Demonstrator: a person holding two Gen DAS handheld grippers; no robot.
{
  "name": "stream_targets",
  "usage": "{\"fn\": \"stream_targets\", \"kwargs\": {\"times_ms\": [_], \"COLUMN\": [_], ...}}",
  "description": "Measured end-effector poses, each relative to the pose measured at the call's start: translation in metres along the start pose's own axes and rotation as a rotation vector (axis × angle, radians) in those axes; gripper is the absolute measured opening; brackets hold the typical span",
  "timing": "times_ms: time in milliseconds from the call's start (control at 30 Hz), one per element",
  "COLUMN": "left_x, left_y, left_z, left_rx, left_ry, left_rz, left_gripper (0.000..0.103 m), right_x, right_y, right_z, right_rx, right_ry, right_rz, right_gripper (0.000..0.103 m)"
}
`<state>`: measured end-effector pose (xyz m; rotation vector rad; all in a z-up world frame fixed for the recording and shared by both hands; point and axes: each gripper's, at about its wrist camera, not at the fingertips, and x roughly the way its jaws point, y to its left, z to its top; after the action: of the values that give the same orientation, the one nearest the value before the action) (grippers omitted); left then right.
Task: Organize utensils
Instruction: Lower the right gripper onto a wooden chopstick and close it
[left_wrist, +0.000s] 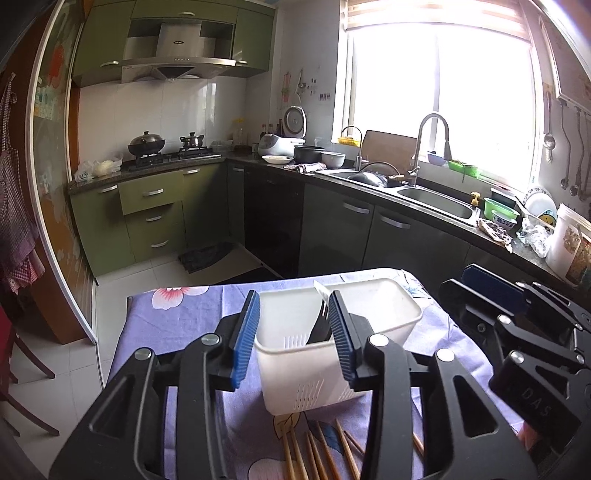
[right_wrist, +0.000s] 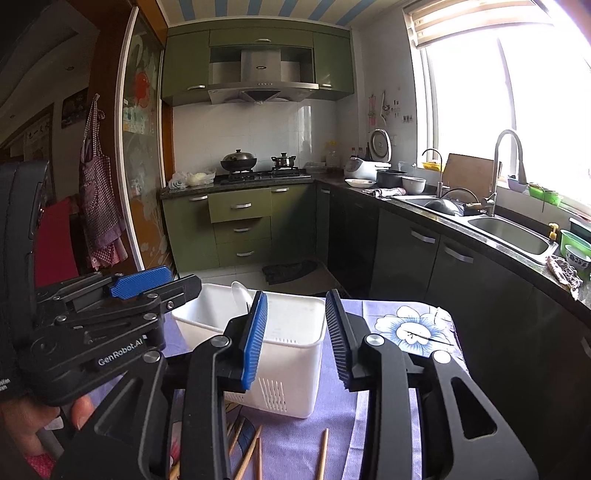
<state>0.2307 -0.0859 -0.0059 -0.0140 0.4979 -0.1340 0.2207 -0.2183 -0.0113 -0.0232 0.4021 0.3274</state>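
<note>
Nearest the cameras, wooden chopsticks lie loose on the purple floral tablecloth, their near ends cut off by the bottom edge and partly hidden behind the gripper bodies. Just beyond them stands a white utensil caddy with slotted lower walls, divided into two compartments; a white spoon and something dark, hard to make out, lean in the left one. The left gripper hovers above the caddy's near left corner, its blue-padded fingers spread with nothing between them. The right gripper is held level over the caddy's right compartment, fingers likewise apart and empty. Part of the hand holding the left gripper shows at the frame's lower corner. Farther back, the sink and stove line the dark counter.
</note>
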Motion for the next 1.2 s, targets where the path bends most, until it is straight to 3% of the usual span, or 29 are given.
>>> {"fn": "stream_targets", "kwargs": {"times_ms": [67,167,367,567,667,1033,1200], "left_x": [-0.009,-0.015,0.01,0.042,0.052,0.071,0.075], "left_y": [0.004,0.015,0.027,0.021,0.018,0.009,0.007], "left_z": [-0.008,-0.024,-0.073,-0.113,-0.121,-0.126,-0.127], "left_rx": [-0.006,-0.013,-0.036,-0.042,-0.048,-0.002,0.026], "left_ry": [0.044,0.143,0.431,0.616,0.664,0.731,0.742], "left_rz": [0.007,0.025,0.014,0.011,0.011,0.038,0.045], "left_gripper": [0.042,0.042,0.04,0.026,0.023,0.016,0.012], "right_x": [-0.011,-0.021,-0.02,-0.011,-0.01,-0.007,0.001], "right_y": [-0.004,-0.011,-0.032,-0.059,-0.068,-0.068,-0.064], "right_z": [-0.005,-0.017,-0.058,-0.091,-0.097,-0.095,-0.098], "right_rx": [-0.009,-0.026,-0.016,0.044,0.057,0.055,0.024], "right_ry": [0.021,0.084,0.249,0.349,0.361,0.367,0.411], "right_rz": [-0.001,-0.004,-0.01,0.0,0.003,0.029,0.033], "right_gripper": [0.041,0.043,0.045,0.048,0.048,0.051,0.051]}}
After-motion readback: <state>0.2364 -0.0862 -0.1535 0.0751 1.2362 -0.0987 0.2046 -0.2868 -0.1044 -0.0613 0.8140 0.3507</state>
